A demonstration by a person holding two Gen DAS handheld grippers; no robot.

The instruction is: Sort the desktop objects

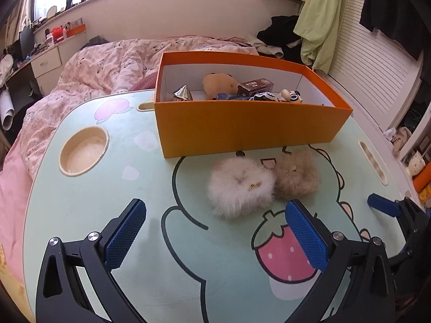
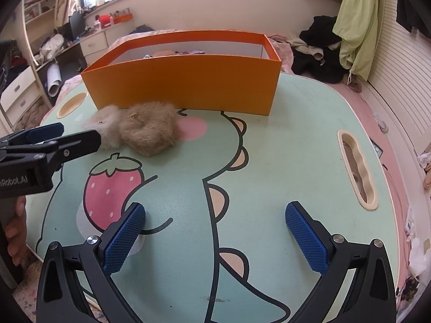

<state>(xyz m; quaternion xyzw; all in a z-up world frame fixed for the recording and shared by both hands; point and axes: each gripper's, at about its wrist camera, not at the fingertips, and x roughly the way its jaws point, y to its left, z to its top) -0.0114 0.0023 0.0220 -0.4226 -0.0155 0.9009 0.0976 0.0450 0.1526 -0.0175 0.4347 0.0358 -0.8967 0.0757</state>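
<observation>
Left wrist view. Left gripper [image 1: 215,231]: jaws wide, empty, low over the table [image 1: 80,215]. White scrunchie [image 1: 241,188] lies flat just ahead between the fingers' line; tan scrunchie [image 1: 297,176] touches its right side. Both sit just before the near wall of the orange box [image 1: 250,126], which already holds a plush toy [image 1: 219,83], a small brown carton [image 1: 256,86] and other bits. The pair's long axis runs left to right, parallel to the box wall.

Right wrist view. Right gripper [image 2: 215,237]: jaws wide, empty, over bare table well apart from the scrunchies.

Step judged: approach to the white scrunchie. Next move calls for advancing the left gripper, closing on the fluff, lifting over the wall.
</observation>
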